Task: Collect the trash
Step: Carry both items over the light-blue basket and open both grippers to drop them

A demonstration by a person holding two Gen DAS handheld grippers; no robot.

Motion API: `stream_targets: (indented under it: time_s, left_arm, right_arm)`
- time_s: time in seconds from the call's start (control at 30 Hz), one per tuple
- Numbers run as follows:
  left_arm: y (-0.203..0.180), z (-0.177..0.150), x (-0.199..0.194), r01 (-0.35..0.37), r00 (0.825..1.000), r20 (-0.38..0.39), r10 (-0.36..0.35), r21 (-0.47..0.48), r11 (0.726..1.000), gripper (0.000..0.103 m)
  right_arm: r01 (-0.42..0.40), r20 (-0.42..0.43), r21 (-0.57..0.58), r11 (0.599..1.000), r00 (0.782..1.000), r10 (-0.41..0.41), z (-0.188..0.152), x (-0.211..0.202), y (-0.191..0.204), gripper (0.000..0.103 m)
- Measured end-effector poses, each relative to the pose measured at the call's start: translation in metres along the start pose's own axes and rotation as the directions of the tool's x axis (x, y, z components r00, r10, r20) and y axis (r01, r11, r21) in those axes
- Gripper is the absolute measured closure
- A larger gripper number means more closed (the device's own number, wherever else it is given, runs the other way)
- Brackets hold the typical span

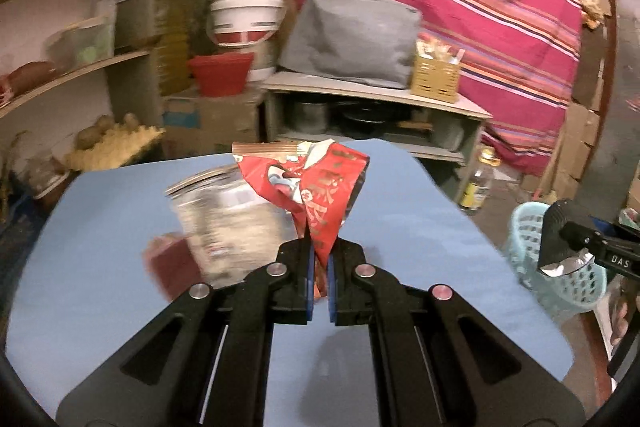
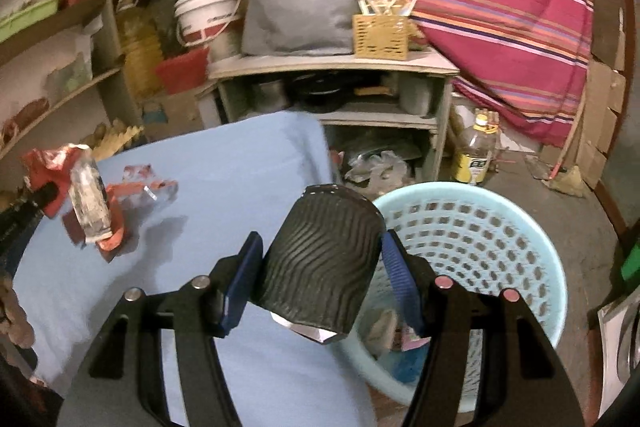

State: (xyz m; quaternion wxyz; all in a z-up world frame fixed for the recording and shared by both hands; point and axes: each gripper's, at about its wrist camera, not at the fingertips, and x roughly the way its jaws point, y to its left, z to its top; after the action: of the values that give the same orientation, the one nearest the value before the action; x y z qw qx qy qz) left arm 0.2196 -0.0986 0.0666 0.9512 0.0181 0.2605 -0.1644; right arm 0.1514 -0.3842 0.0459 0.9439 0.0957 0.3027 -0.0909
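A blue table (image 2: 224, 163) spreads beneath both sets of jaws, and a pale blue perforated laundry-style basket (image 2: 500, 239) stands on the floor just past the right jaws, with scraps in its bottom. The right gripper (image 2: 320, 267) grasps a black ribbed paper cup (image 2: 320, 259) across its sides, at the table's edge. The left gripper (image 1: 319, 267) is clenched on a crumpled red snack wrapper (image 1: 320, 195) that sticks up from the jaws. A blurred silver packet (image 1: 224, 215) lies left of them.

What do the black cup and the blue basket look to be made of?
Cup: probably paper; matte black wavy-ribbed sleeve, white inner edge showing at its crushed end. Basket: apparently moulded plastic; smooth pale blue with a regular grid of holes in its wall.
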Motion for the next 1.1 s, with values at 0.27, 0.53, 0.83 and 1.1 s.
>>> stream_targets:
  time_s: [0.27, 0.53, 0.83, 1.1]
  left_arm:
    - [-0.087, 0.008, 0.02, 0.106, 0.994, -0.011, -0.105, 0.073, 0.992, 0.1]
    - [-0.171, -0.001, 0.034, 0.215, 0.977, -0.044, -0.211, 0.138, 0.967, 0.1]
    - [-0.243, -0.016, 0.062, 0.295, 0.953, -0.128, -0.275, 0.177, 0.939, 0.1]
    - [-0.281, -0.021, 0.08, 0.308, 0.946, -0.16, -0.28, 0.192, 0.932, 0.1]
  right_arm:
    - [0.054, 0.043, 0.101, 0.993, 0.997, -0.058, 0.004, -0.021, -0.066, 0.042]
    - [0.139, 0.031, 0.172, 0.975, 0.989, -0.146, -0.001, -0.027, -0.125, 0.042]
    - [0.187, 0.001, 0.184, 0.965, 0.982, -0.191, -0.005, -0.013, -0.145, 0.042]
    - [0.213, -0.02, 0.189, 0.959, 0.977, -0.214, -0.009, -0.003, -0.15, 0.042]
